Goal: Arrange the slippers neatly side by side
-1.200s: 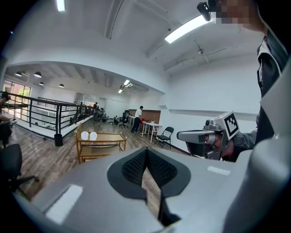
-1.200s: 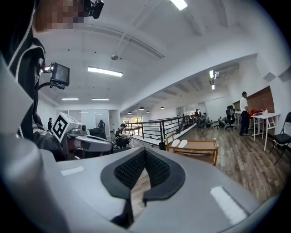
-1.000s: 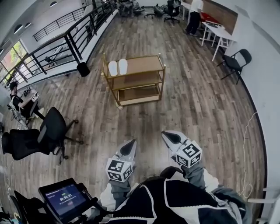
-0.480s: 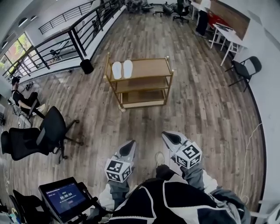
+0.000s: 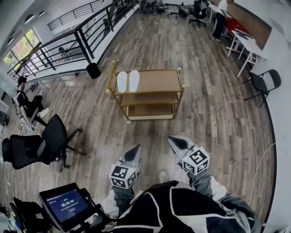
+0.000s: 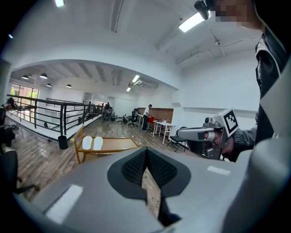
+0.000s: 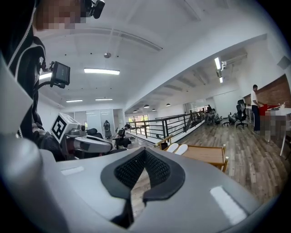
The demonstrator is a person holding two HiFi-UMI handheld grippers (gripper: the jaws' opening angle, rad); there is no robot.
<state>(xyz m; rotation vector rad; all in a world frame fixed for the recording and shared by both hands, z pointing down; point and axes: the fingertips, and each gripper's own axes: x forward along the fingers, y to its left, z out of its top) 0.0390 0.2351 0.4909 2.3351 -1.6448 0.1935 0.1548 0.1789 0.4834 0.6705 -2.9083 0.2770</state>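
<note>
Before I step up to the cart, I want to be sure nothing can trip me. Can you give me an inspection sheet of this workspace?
Surface: gold cart with wooden shelves; its top shelf is bare to the right of the slippers.
Job's things: two white slippers lie side by side at the left end of the top shelf.
Clutter: nothing seen on the cart's shelves.
Grippers: left gripper shut and empty; right gripper shut and empty; both are held well short of the cart.
Cables: a thin cable on the floor near the right wall.
Surroundings: black office chair at left, black bin by the railing, a person standing by the far tables.
</note>
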